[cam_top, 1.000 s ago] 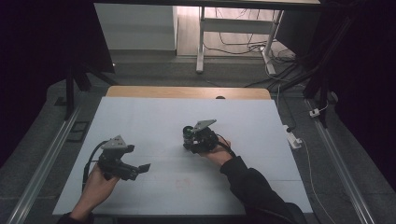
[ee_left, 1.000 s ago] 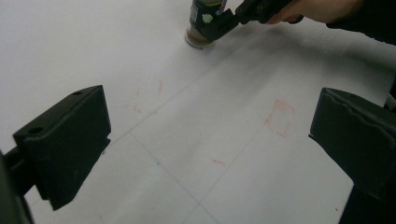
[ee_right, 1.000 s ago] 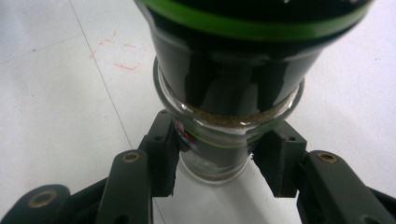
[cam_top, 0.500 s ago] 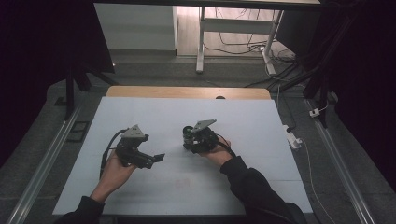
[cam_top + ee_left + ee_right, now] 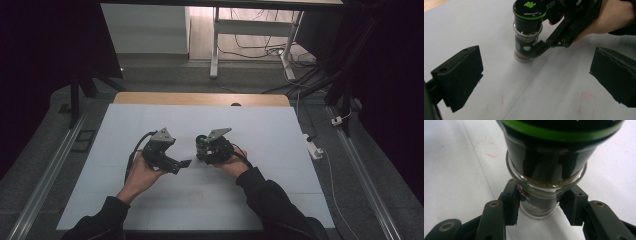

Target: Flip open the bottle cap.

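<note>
A white mat point(image 5: 280, 150) is covering the desk, and a strip of bare wood point(image 5: 200, 98) is showing along the far edge. Faint red scribbles point(image 5: 584, 100) are marking the mat near the left gripper's jaws. Beyond the far edge, cables point(image 5: 260, 52) are lying on the floor around a white table leg point(image 5: 214, 45), and a white power strip point(image 5: 314, 148) is sitting off the right edge.

Near the middle of the desk a small glass jar point(image 5: 527, 37) is standing upright on the mat. It is wearing a black cap point(image 5: 529, 8) with a green ring and green print on top, and tan powder is showing through the glass under the cap.

The right gripper point(image 5: 202, 150) is pinching the jar low on its body, one pad on each side. The left gripper point(image 5: 184, 163) is sitting just beside it toward the left edge, its jaws spread wide and pointing at the jar, touching nothing.
</note>
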Available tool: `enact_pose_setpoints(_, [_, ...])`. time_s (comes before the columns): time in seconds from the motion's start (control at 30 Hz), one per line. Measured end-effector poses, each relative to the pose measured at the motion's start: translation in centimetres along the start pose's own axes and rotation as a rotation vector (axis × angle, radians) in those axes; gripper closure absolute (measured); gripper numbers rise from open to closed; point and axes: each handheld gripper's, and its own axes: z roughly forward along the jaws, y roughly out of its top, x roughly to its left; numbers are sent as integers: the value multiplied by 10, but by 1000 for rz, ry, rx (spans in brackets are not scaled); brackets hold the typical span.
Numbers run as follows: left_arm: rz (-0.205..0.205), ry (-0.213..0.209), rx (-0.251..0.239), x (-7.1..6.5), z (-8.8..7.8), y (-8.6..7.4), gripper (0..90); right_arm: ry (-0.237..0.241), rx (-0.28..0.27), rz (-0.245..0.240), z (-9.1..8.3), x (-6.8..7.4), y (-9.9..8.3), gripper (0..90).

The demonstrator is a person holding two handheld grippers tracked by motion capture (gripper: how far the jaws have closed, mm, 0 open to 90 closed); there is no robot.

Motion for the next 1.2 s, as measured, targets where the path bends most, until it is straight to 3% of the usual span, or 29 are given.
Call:
enact_pose_setpoints(0.47, [23,-9,37,2,29,14,1,1,-1,2,0,0,0,528])
enact_pose_setpoints(0.57, [27,-6,33,4,31,15,43,1,-1,2,0,0,0,528])
enact_pose_setpoints(0.77, [61,1,31,4,29,15,330,1,-1,2,0,0,0,527])
enact_pose_setpoints(0.9, [62,7,41,3,29,16,513,1,-1,1,0,0,0,528])
enact_pose_setpoints(1.13, [69,-43,45,-2,31,18,851,1,0,1,0,0,0,528])
enact_pose_setpoints(1.2, [67,-55,47,-4,34,19,886,1,0,1,0,0,0,528])
